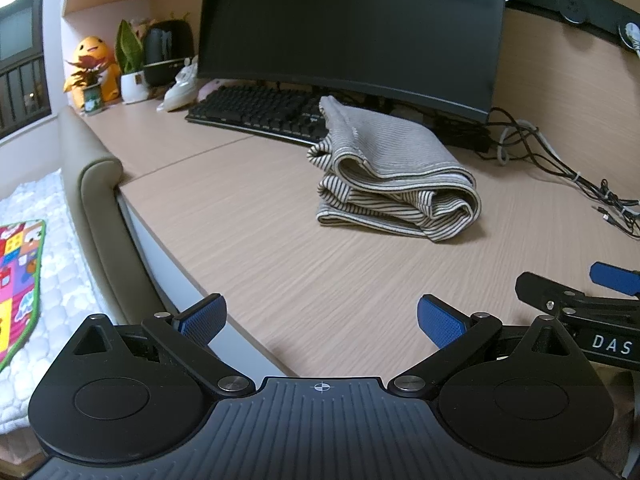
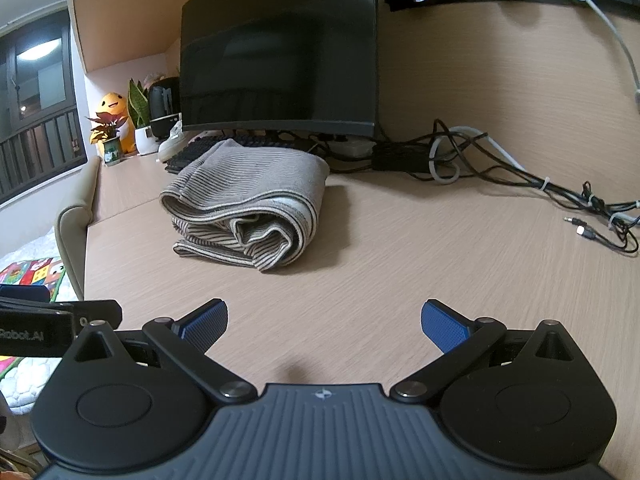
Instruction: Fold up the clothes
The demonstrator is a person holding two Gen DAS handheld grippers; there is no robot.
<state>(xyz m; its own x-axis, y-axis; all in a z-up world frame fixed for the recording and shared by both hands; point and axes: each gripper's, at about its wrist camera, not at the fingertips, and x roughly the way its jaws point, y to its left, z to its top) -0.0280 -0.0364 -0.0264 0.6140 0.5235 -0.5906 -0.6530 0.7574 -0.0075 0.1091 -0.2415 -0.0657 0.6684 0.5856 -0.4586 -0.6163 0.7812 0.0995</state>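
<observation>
My left hand-held gripper (image 1: 320, 322) hangs just above the near edge of the desk (image 1: 280, 264), its blue pads (image 1: 440, 326) spread wide apart with nothing between them. My right hand-held gripper (image 2: 324, 326) sits the same way, jaws wide and empty, over bare wood grain. From the left wrist view I can see part of the right one at the far right edge, just beside my left.

The striped garment (image 1: 394, 176) lies folded into a thick bundle on the desk, well ahead of both grippers and touching neither. Its top layer is a grey ribbed side, with cream and dark stripes showing in the rolled folds below. Its far end rests close against the black keyboard (image 1: 256, 108); from the blurred edge I cannot tell whether it lies on the keys or just beside them.

Behind it stands a dark monitor (image 1: 352, 24). A tangle of black and grey cables (image 2: 480, 160) trails along the back right of the desk. At the far left corner stand a yellow plush toy (image 1: 94, 66), a red-leaved potted plant (image 1: 92, 92) and a green plant in a white pot (image 1: 132, 68).
</observation>
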